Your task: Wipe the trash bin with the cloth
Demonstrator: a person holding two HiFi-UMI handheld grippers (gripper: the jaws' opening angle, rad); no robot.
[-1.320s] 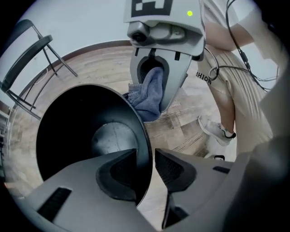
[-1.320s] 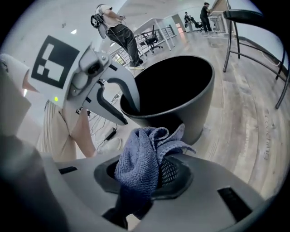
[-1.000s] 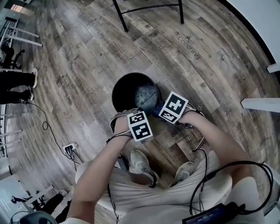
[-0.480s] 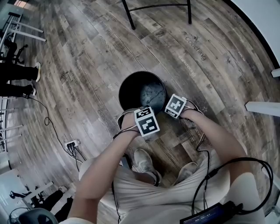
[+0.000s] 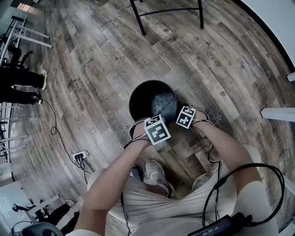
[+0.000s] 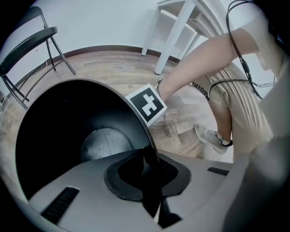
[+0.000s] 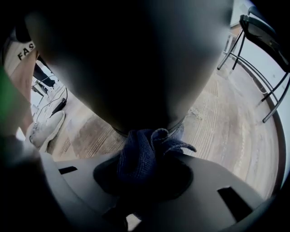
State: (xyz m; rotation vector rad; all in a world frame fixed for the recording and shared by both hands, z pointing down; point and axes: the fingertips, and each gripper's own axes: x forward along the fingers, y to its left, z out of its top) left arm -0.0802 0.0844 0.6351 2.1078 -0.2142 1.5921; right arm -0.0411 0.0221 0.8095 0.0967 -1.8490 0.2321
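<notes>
The black trash bin [image 5: 152, 99] stands open on the wooden floor in front of my feet. My left gripper [image 5: 150, 122] is shut on the near rim of the trash bin [image 6: 86, 136]; in the left gripper view the rim's edge runs between the jaws of the left gripper [image 6: 151, 159]. My right gripper [image 5: 180, 114] is down beside the bin's right side. In the right gripper view the right gripper [image 7: 144, 168] is shut on a dark blue cloth [image 7: 144, 152], which is pressed against the bin's outer wall [image 7: 136, 68] near its base.
A black chair's legs [image 5: 168, 11] stand beyond the bin. A power strip with cables [image 5: 77, 156] lies at the left, and a person's legs [image 5: 18, 85] show at the far left. White furniture [image 5: 279, 113] is at the right. My shoes [image 5: 156, 173] are just behind the bin.
The right gripper has dropped lower along the bin's right side with the cloth, its marker cube looking smaller. The left gripper has stayed on the rim.
</notes>
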